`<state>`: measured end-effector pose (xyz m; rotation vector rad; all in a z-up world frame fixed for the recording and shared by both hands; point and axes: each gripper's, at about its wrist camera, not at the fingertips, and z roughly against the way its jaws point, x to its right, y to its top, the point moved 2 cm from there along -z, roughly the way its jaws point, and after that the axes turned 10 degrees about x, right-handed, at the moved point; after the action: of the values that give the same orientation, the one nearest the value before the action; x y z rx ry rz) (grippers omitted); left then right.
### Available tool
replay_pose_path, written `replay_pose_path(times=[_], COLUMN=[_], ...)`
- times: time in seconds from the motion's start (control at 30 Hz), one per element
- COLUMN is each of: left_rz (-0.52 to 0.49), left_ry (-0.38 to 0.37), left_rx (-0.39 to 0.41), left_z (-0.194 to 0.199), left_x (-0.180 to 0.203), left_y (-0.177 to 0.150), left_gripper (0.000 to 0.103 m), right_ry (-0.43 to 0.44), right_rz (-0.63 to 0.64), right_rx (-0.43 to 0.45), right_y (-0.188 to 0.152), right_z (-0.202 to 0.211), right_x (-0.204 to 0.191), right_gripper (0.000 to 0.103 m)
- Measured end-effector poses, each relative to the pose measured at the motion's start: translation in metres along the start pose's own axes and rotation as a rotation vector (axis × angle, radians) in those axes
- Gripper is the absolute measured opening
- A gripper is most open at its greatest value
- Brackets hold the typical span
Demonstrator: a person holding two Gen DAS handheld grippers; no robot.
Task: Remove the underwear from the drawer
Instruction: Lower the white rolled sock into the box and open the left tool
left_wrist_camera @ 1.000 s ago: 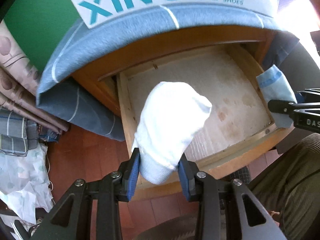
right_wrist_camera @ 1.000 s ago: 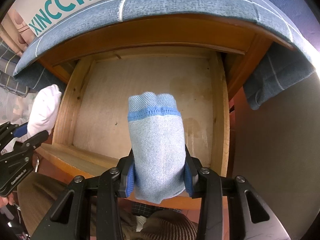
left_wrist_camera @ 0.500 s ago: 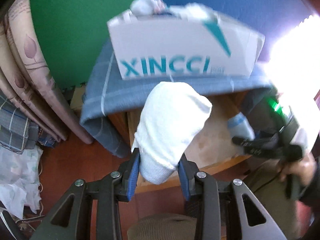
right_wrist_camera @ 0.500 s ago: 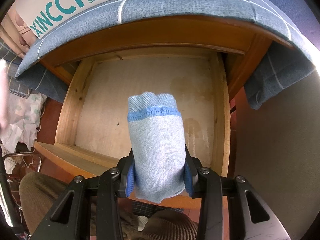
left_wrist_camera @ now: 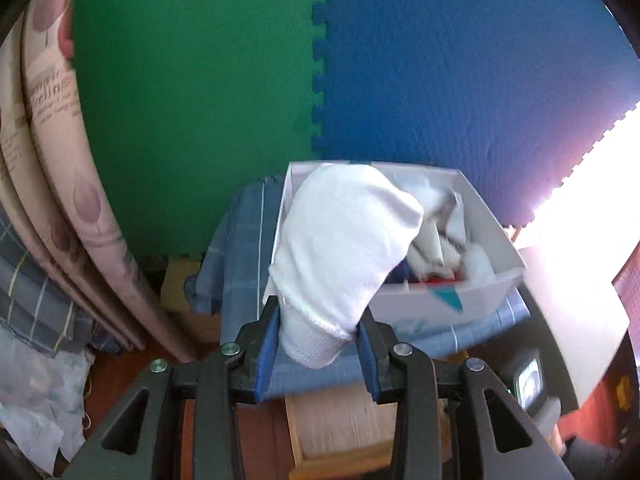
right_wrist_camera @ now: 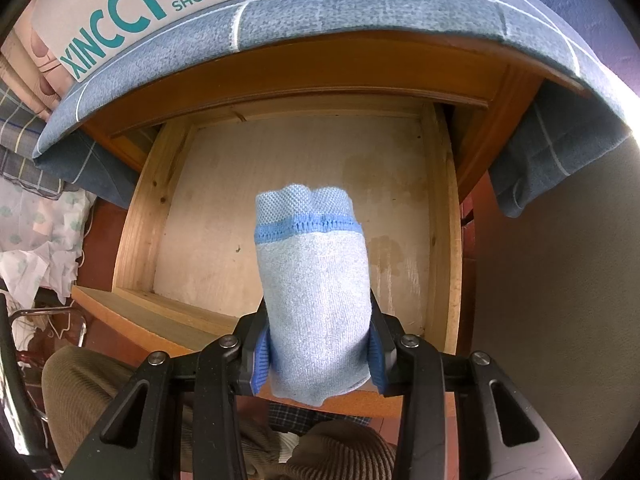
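Clamping a rolled white garment [left_wrist_camera: 344, 248], the left tongs [left_wrist_camera: 318, 354] hold it between their blue pads, the roll sticking up in front of an open white shoebox [left_wrist_camera: 472, 292]. That box sits at about 1 o'clock from the tongs, on a blue checked cloth [left_wrist_camera: 244, 264] that drapes the wooden cabinet, and it already contains a jumble of light fabric pieces with something red among them. Behind stand a green foam mat [left_wrist_camera: 192, 100] and a blue foam mat [left_wrist_camera: 460, 72], joined by puzzle teeth. Patterned rolls [left_wrist_camera: 60, 184] lean at 9 o'clock.

The right tongs [right_wrist_camera: 318, 354] are closed on a rolled light blue garment [right_wrist_camera: 316, 292] with a darker blue band near its top. They hang over the pulled-out drawer [right_wrist_camera: 440, 208], whose pale stained bottom lies bare around the roll. The shoebox's side, printed XINCCI VOGUE SHOES, shows at 11 o'clock above the cloth's edge. A person's knee [right_wrist_camera: 80, 388] in olive corduroy is at 8 o'clock.
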<state>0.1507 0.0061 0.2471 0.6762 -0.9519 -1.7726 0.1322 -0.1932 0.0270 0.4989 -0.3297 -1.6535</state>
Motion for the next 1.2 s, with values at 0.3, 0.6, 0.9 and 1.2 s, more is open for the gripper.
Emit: replay_pose_path(times=[0.3, 0.6, 0.9, 1.2], left_rz=[0.027, 0.062, 0.054, 0.024], left_ry=[0.000, 0.038, 0.069, 0.061], left_rx=[-0.076, -0.171, -0.175, -0.155], left_z=[-0.076, -0.134, -0.144, -0.123], left_x=[0.011, 0.006, 0.007, 0.016], left_y=[0.023, 0.003, -0.005, -0.001], left_gripper=[0.036, 0.036, 0.039, 0.050], right_ry=[0.004, 0.024, 0.024, 0.024], right_rz=[-0.004, -0.026, -0.024, -0.022], right_rx=[0.003, 0.003, 0.001, 0.000], right_y=[0.001, 0.001, 0.002, 0.001], right_z=[0.000, 0.000, -0.001, 0.000], right_x=[0.000, 0.003, 0.001, 0.002], right_gripper=[0.036, 0.036, 0.036, 0.036])
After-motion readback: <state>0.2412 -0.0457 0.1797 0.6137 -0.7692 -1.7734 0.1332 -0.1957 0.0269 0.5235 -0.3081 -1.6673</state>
